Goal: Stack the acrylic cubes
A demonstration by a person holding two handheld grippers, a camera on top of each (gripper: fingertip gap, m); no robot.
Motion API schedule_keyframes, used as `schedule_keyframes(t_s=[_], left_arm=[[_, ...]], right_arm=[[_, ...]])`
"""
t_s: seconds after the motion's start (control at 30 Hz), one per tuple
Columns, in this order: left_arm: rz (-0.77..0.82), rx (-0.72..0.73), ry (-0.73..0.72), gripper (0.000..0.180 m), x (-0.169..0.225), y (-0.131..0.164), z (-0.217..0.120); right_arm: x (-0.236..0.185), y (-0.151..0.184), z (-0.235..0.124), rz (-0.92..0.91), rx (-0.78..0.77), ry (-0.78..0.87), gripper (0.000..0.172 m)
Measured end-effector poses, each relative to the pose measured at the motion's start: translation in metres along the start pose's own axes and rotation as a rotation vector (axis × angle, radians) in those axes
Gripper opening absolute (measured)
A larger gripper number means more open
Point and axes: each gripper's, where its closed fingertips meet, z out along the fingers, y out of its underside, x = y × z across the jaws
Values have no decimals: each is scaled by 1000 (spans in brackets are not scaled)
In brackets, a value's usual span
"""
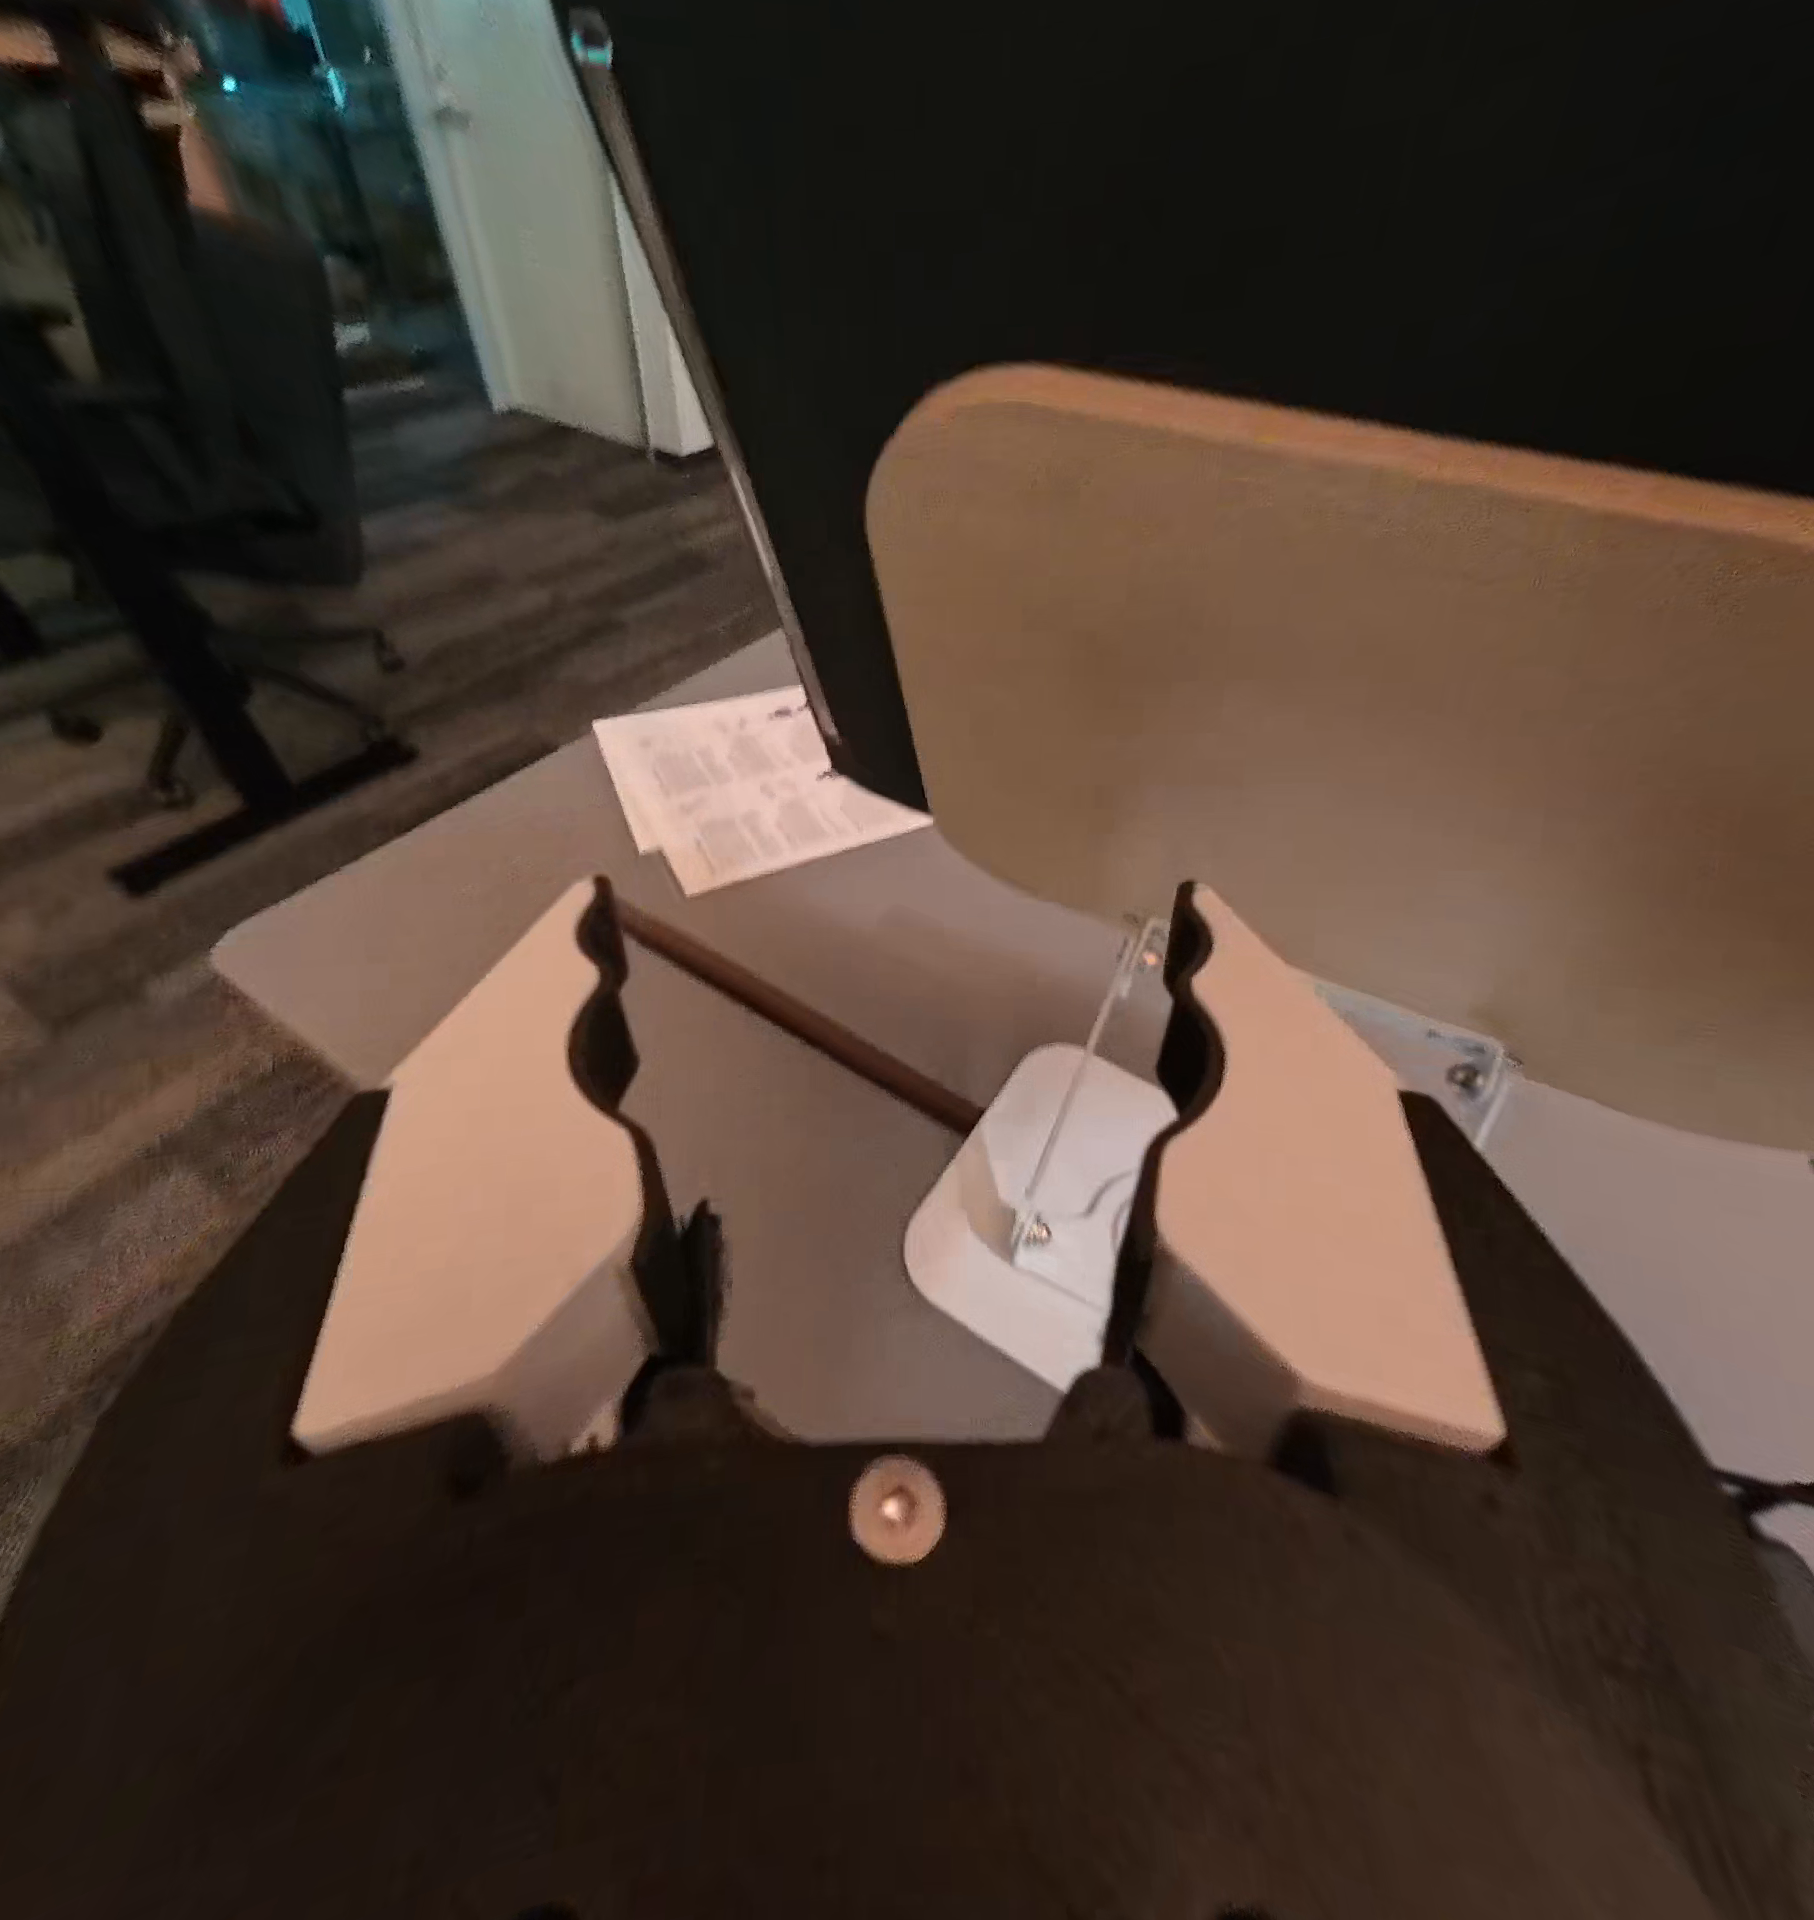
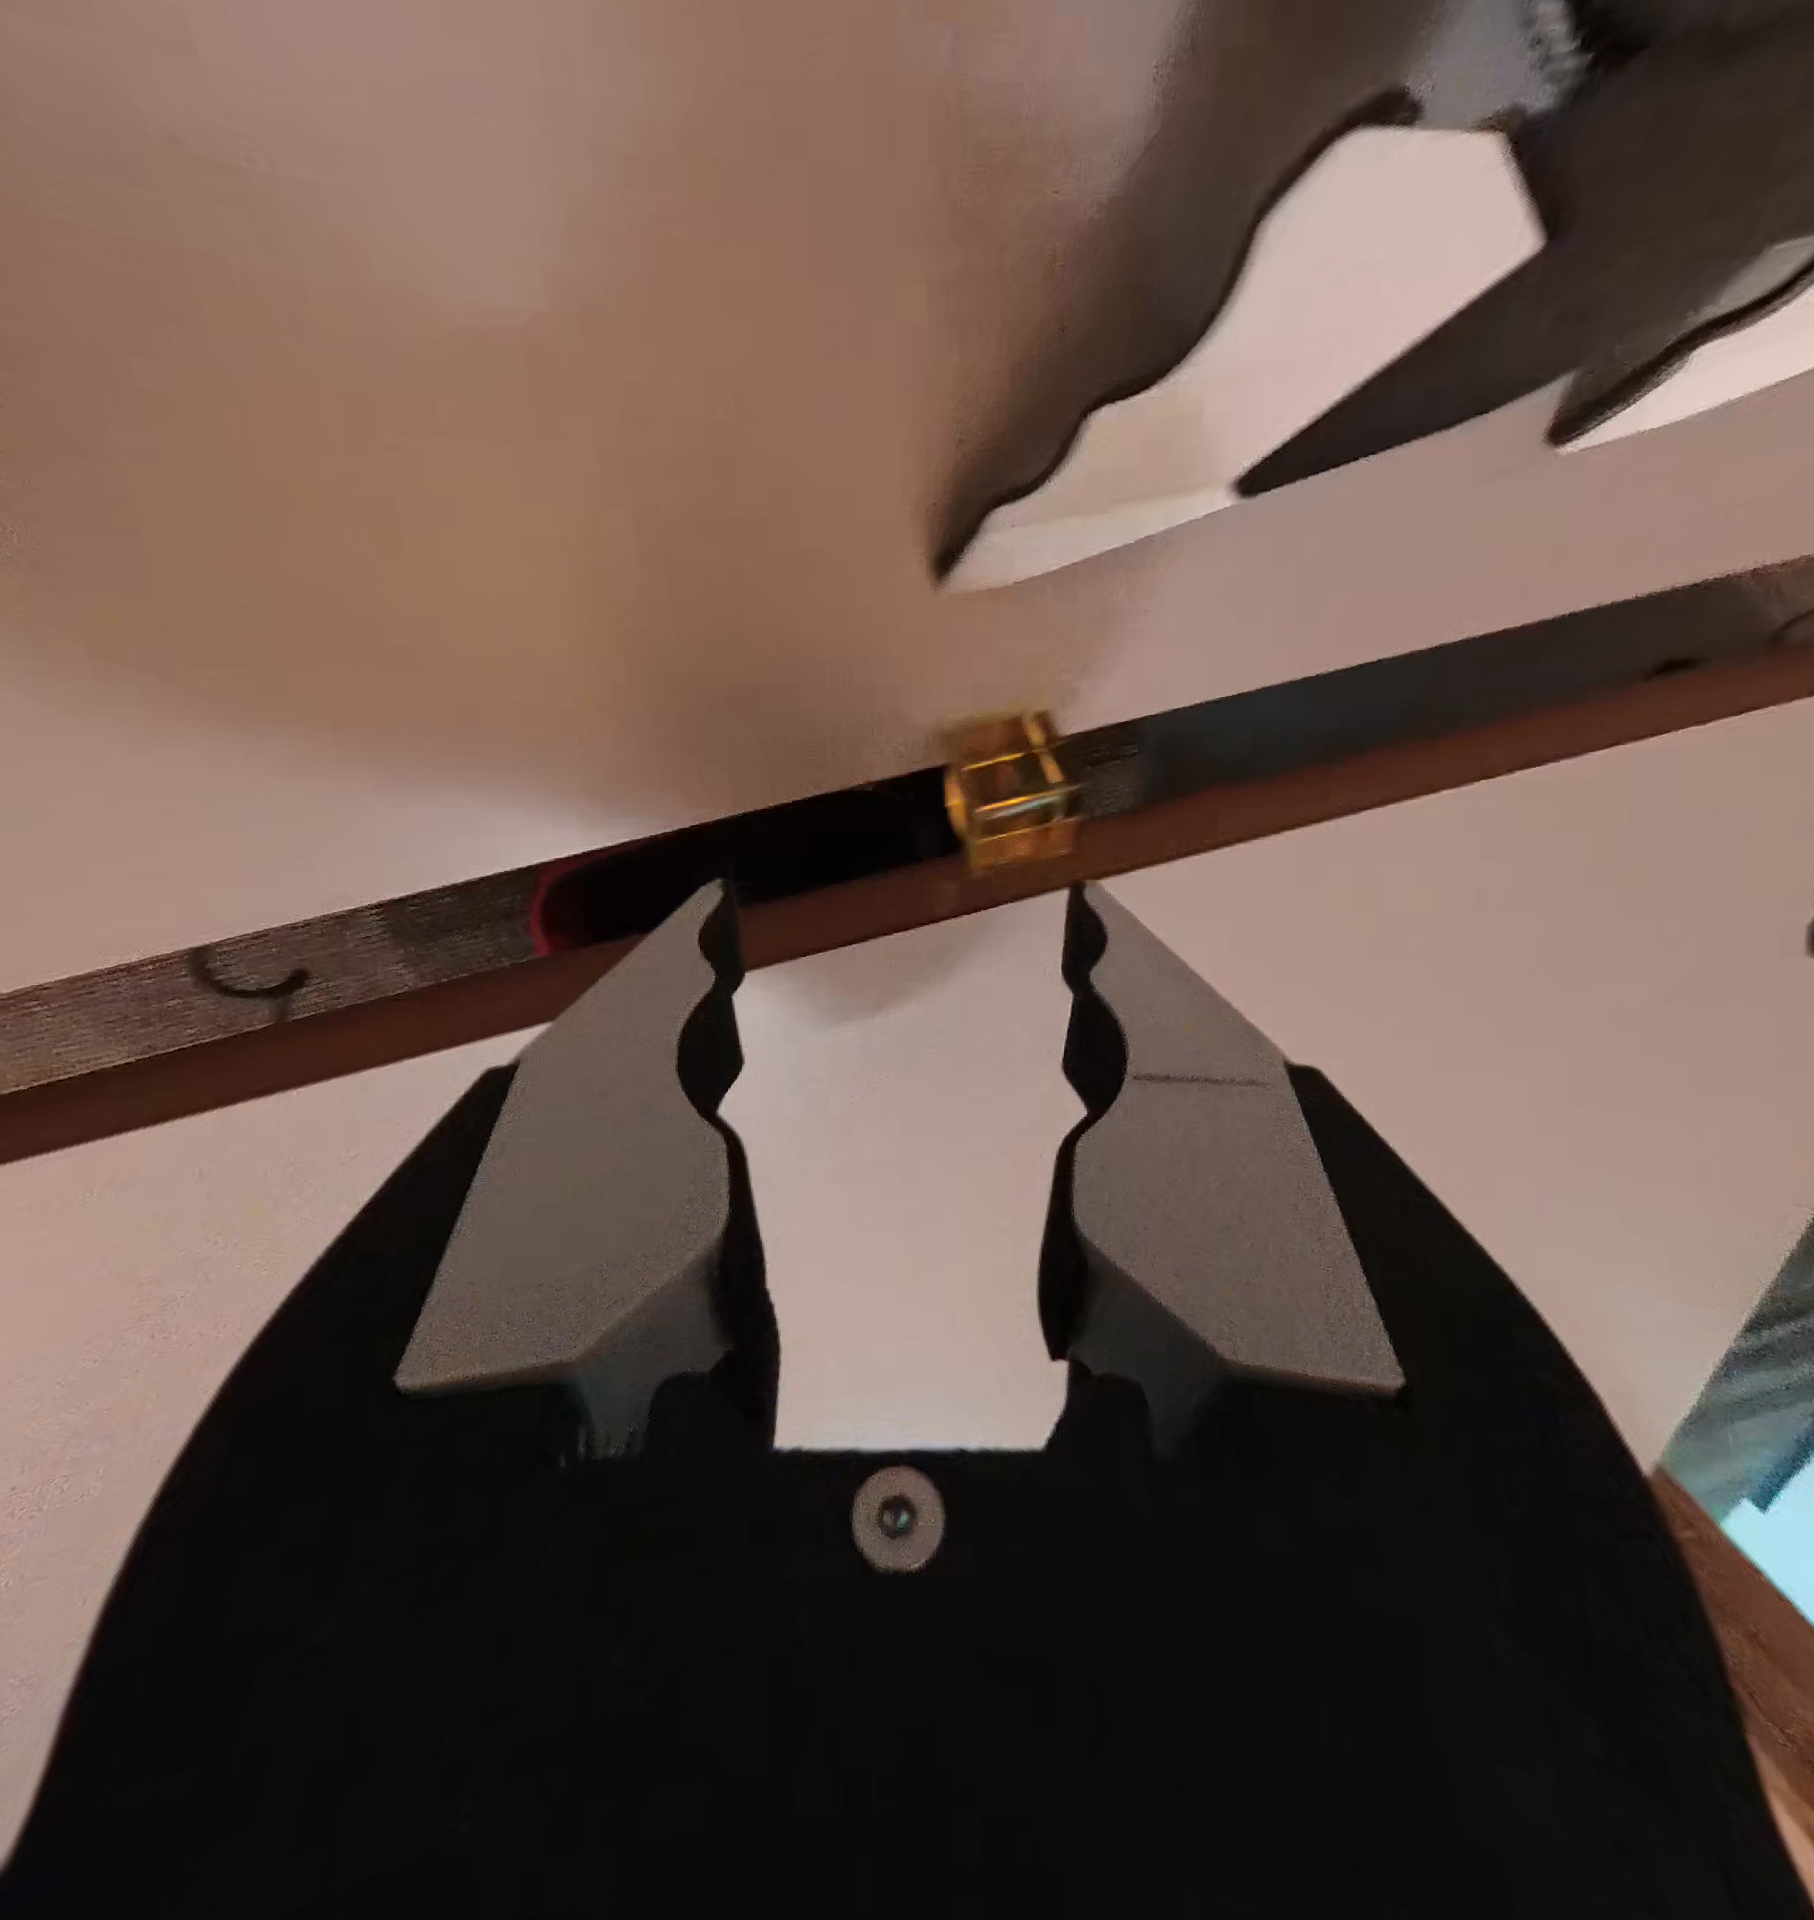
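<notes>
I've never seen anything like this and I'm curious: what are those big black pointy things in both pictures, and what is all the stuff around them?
Those are grabbing tools, a bit like big tongs. A person holds one in each hand, and each has a small camera looking forward along its two fingers, so each picture is that tool's own view.

In the left tool's picture, the left gripper is open and holds nothing. Past it, on a grey surface, lie printed paper sheets, a thin brown rod and a white base. A tan wooden board stands above the base.

In the right tool's picture, the right gripper is open too, holding nothing. Its tips point at a brown strip with a small yellow see-through block. The other tool shows blurred at the top right.
</notes>
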Motion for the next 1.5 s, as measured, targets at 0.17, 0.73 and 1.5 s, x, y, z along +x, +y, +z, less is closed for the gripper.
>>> schedule_keyframes(t_s=[0.17, 0.73, 1.5], left_arm=[[57, -30, -67, 103, -6, 0, -21], [-4, -53, 35, 100, -20, 34, -35], [-113, 43, 329, 89, -65, 21, -68]], right_arm=[[10, 4, 34, -87, -52, -75, 60], [-50, -65, -91, 380, 397, 118, 27], [-329, -376, -158, 568, 878, 150, 27]])
